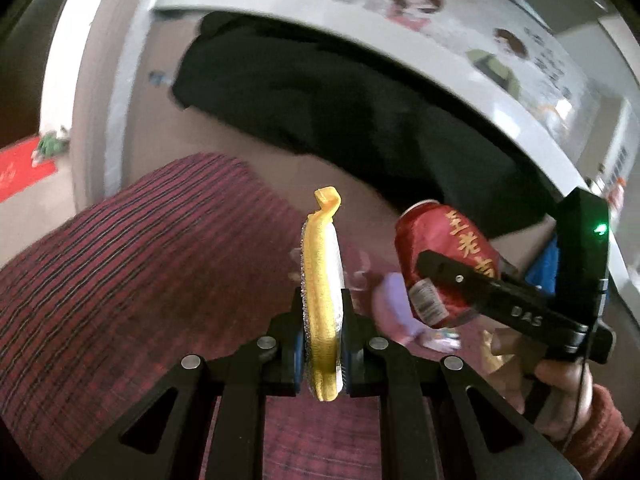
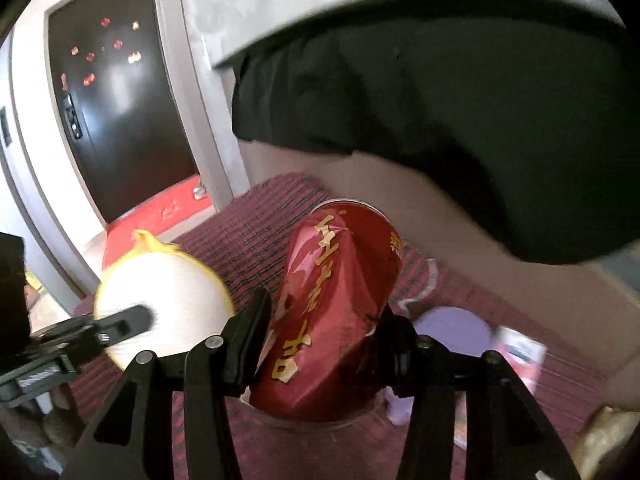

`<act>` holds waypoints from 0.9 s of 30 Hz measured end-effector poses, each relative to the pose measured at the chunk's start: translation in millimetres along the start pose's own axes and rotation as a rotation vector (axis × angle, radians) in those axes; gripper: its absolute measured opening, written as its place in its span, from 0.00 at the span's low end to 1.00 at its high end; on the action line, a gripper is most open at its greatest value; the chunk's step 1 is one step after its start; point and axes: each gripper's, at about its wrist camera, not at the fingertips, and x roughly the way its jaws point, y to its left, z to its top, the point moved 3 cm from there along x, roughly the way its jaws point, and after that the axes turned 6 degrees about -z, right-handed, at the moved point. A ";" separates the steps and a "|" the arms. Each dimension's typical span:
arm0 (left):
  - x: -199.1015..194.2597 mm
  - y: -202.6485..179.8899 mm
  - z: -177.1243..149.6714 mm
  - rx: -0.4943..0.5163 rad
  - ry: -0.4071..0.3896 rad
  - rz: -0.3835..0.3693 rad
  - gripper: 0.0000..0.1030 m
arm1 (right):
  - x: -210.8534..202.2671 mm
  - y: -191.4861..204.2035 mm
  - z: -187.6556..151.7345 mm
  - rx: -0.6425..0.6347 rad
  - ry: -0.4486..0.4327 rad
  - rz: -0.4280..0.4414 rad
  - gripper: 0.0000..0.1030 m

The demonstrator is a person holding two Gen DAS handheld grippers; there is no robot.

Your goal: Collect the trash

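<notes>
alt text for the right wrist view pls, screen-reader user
The right gripper is shut on a dented red can with gold lettering, held above a dark red striped mat. At left, the left gripper holds a white, yellow-edged wrapper; a black bag hangs ahead.

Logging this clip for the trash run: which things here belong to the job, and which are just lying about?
Job:
left gripper, shut on yellow-rimmed white lid
right gripper, shut on dented red can
black bag

Lying about:
striped red rug
purple item
dark door
</notes>
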 end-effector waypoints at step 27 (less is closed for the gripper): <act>28.6 -316.9 -73.9 0.436 -0.082 -0.177 0.14 | -272.5 -181.4 -113.6 0.106 -0.269 -0.437 0.45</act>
